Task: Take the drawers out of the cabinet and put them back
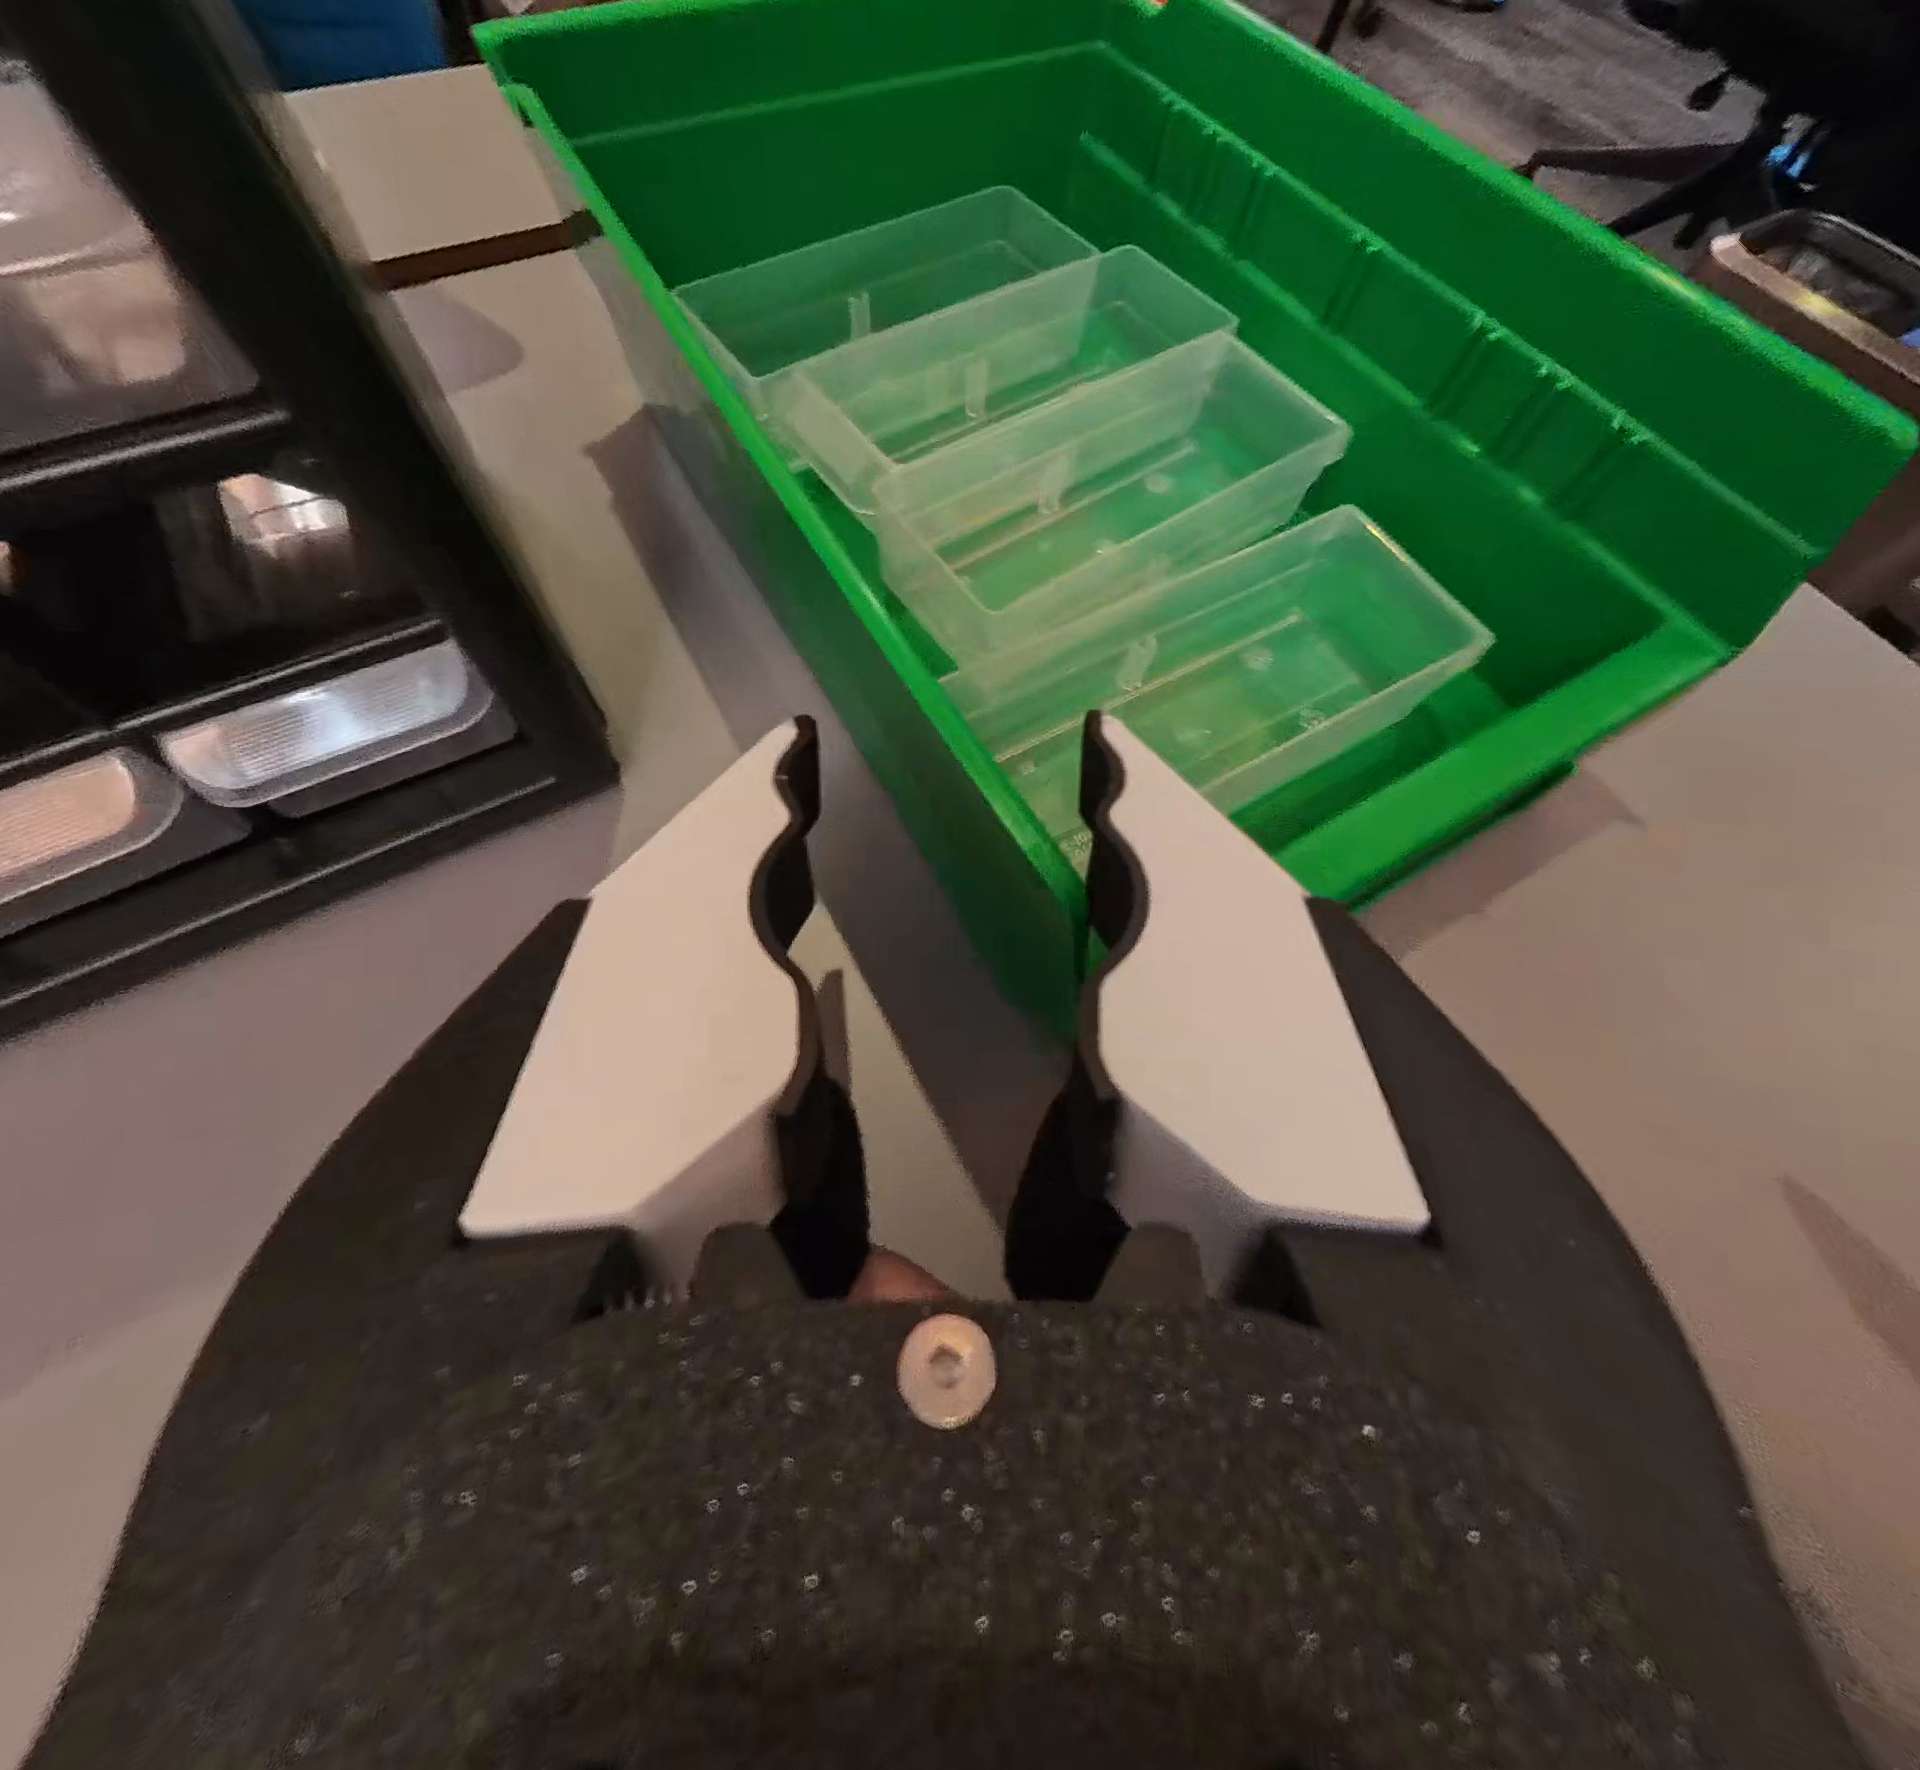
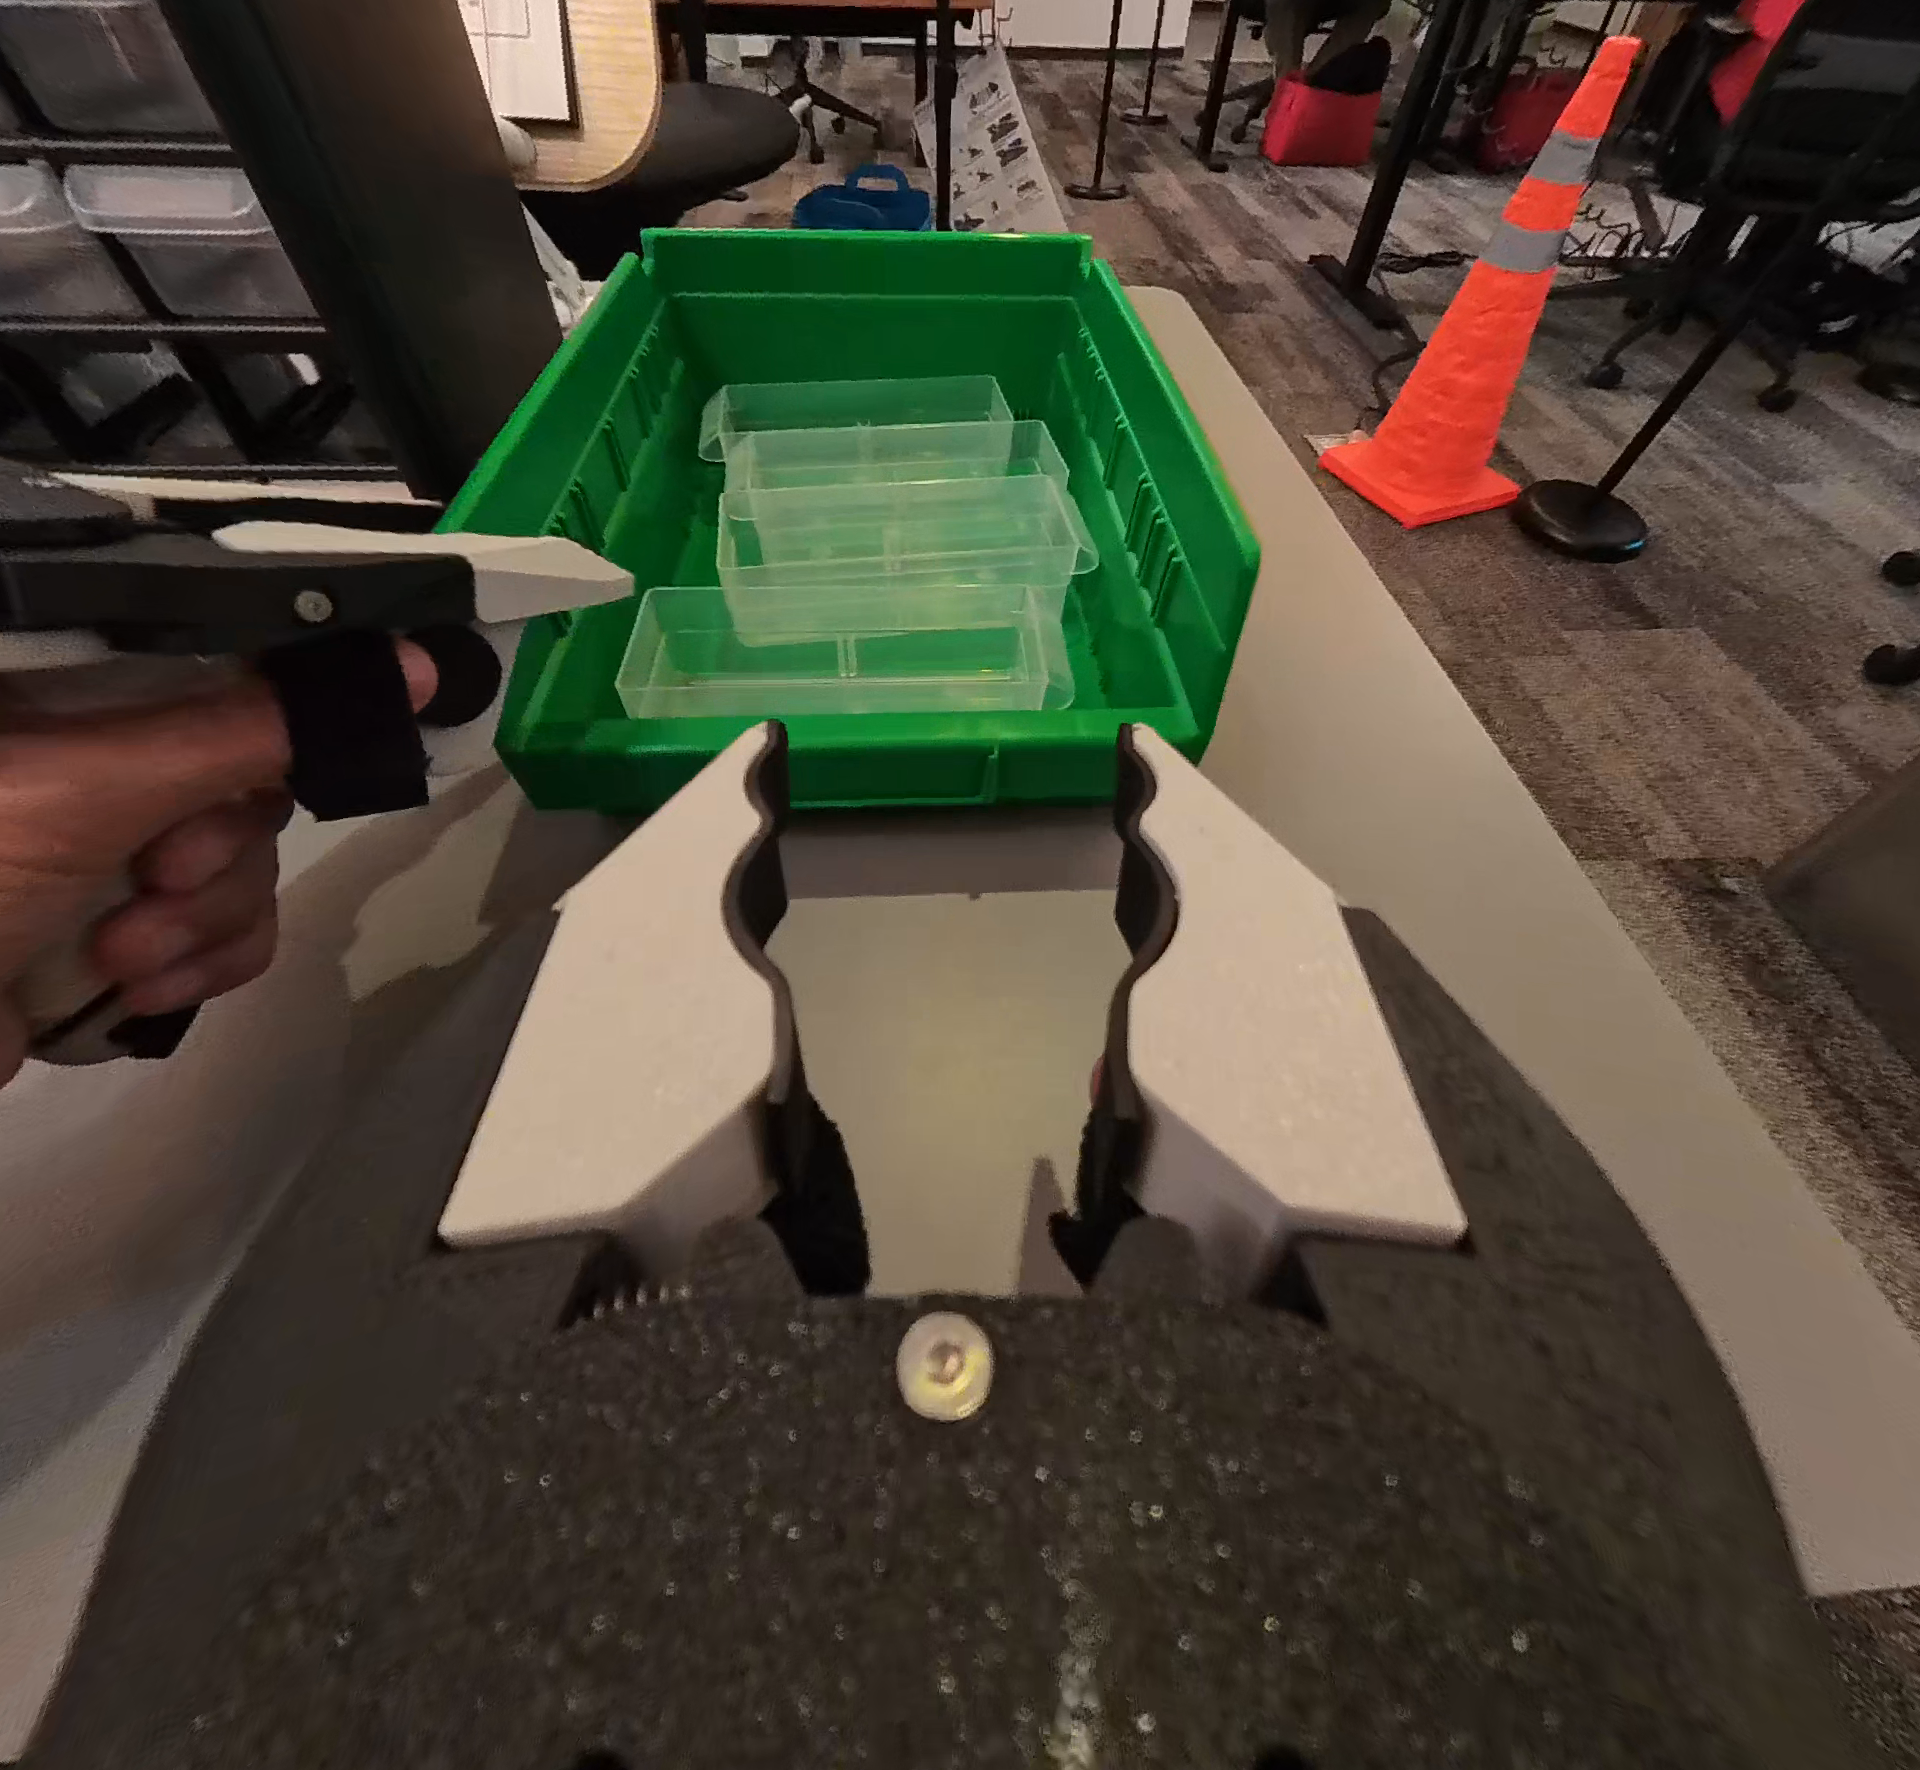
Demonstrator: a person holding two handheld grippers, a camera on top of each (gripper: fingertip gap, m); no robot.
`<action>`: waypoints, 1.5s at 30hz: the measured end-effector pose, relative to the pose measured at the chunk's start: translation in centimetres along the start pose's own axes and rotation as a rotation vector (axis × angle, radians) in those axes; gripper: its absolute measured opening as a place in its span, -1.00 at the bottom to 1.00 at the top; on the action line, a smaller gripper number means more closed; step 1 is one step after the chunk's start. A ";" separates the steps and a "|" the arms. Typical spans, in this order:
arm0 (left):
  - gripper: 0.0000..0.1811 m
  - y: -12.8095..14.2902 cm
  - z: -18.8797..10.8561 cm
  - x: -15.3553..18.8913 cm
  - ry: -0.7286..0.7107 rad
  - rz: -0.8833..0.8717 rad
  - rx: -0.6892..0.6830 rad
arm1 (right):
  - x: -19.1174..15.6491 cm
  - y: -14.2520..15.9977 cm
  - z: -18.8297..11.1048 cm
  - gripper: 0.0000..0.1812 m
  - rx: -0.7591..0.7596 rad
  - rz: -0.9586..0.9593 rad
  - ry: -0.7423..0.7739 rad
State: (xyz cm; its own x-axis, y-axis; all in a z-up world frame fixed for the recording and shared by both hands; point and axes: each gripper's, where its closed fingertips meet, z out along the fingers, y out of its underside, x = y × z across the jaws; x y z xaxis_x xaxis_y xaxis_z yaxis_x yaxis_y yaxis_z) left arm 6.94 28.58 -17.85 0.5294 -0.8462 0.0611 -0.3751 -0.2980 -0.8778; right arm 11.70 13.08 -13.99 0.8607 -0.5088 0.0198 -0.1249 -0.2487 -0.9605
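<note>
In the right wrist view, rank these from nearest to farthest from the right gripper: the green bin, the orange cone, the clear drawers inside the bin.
1. Green bin: its front wall sits just past the right gripper, straight ahead.
2. Clear drawers: four, inside the bin, beyond that wall.
3. Orange cone: farthest, on the floor, ahead to the right.

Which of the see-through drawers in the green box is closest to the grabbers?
The clear drawer at the near end of the green bin. It lies flat on the bin floor, while the other three overlap in a row behind it.
</note>
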 end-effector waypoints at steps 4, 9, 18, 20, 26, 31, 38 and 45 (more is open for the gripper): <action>-0.74 0.1 0.0 -0.4 -0.014 0.073 0.012 | 0.0 0.0 0.1 -0.31 0.004 0.030 -0.019; -0.80 0.8 -1.0 -1.5 0.028 0.136 0.006 | -0.1 -2.2 -0.9 -0.34 0.112 0.022 -0.025; -0.96 4.0 -7.0 -4.7 0.227 0.249 -0.026 | 0.5 -9.1 -4.3 -0.43 0.349 0.055 -0.013; -0.95 4.9 -8.8 -5.9 0.273 0.312 -0.034 | 0.4 -9.7 -4.1 -0.43 0.333 0.033 -0.005; -0.97 7.5 -14.1 -12.0 0.403 0.326 -0.123 | -1.1 -8.4 -1.5 -0.38 0.179 -0.001 -0.021; -0.96 9.4 -18.2 -17.6 0.498 0.406 -0.148 | -5.1 -6.1 1.7 -0.37 0.029 0.033 -0.118; -0.81 9.6 -21.6 -22.8 0.483 0.238 -0.178 | -13.1 -2.2 4.9 -0.36 -0.205 -0.028 -0.292; -0.58 5.2 -29.4 -41.8 -0.186 -0.096 0.141 | -14.9 -4.1 4.8 -0.40 -0.193 -0.042 -0.310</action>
State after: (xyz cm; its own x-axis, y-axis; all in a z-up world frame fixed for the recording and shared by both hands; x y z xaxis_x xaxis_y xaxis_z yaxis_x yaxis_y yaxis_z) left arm -39.52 49.39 -11.04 0.6934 -0.7172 0.0699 -0.2138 -0.2974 -0.9305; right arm 1.73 25.65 -11.66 0.9722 -0.2277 -0.0554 -0.1515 -0.4304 -0.8898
